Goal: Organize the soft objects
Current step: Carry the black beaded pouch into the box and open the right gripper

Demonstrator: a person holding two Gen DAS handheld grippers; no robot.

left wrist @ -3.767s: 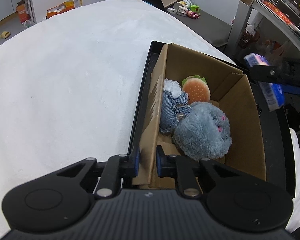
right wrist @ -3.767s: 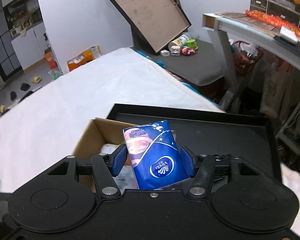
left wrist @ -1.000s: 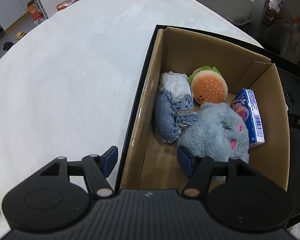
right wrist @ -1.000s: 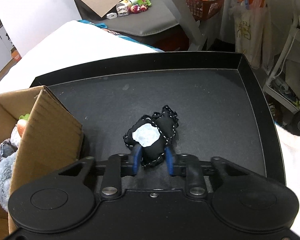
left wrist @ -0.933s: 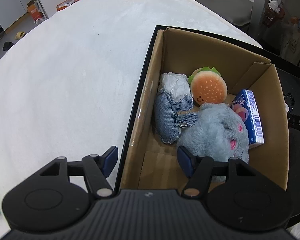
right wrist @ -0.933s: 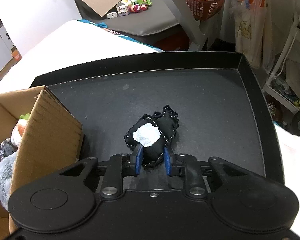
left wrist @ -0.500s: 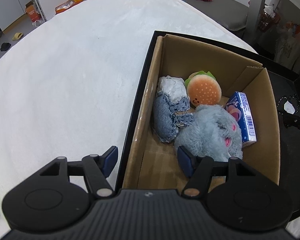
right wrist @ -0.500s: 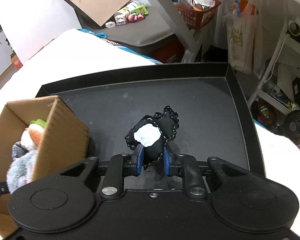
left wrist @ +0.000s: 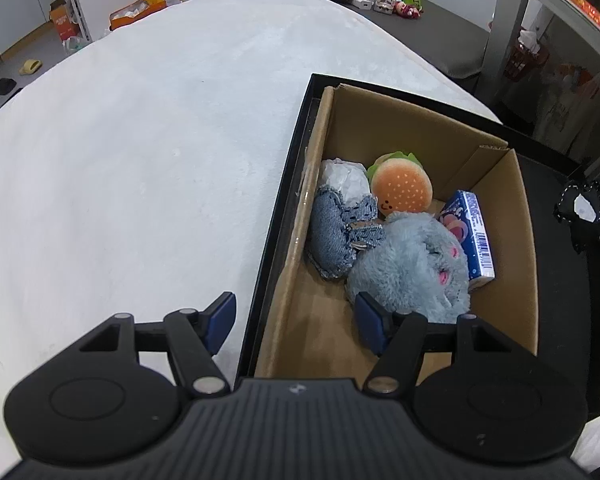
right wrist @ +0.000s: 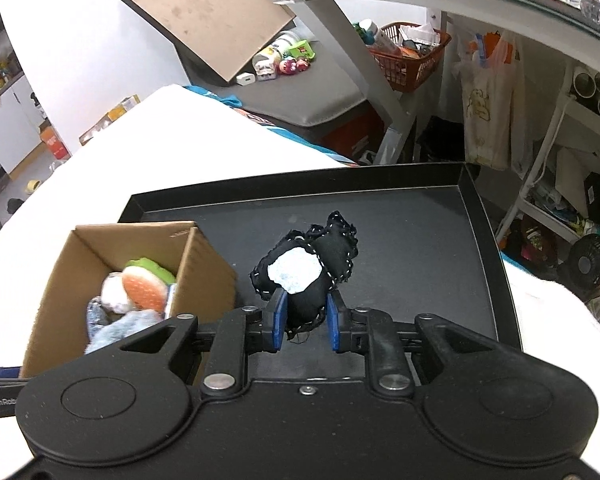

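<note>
The step in hand looks like the carry: the right tongs (right wrist: 303, 314) are clamped narrow on a small black stitched pouch (right wrist: 306, 264) with a pale patch, and the pouch hangs above the floor of the black tray (right wrist: 420, 240), clear of it as far as the right wrist view shows. The pouch sticks up and forward from between the blue pads (right wrist: 278, 314), pinched at its lower end only, so most of it is free beyond the fingertips.

The cardboard box (left wrist: 526, 240) stands in the left part of the same tray, just to the left of the held pouch. Inside it already lie a grey plush toy (left wrist: 412, 268), a burger plush (left wrist: 400, 190), a denim pouch (left wrist: 334, 236), a white wad (left wrist: 344, 176) and a blue tissue pack (left wrist: 474, 232).

The next move probably calls for swinging the pouch leftward over the box's near wall, then letting go above the free floor at its front end.

The left tongs (left wrist: 296, 322) stand wide and hold nothing, straddling the box's left wall and the tray's edge without gripping them.
</note>
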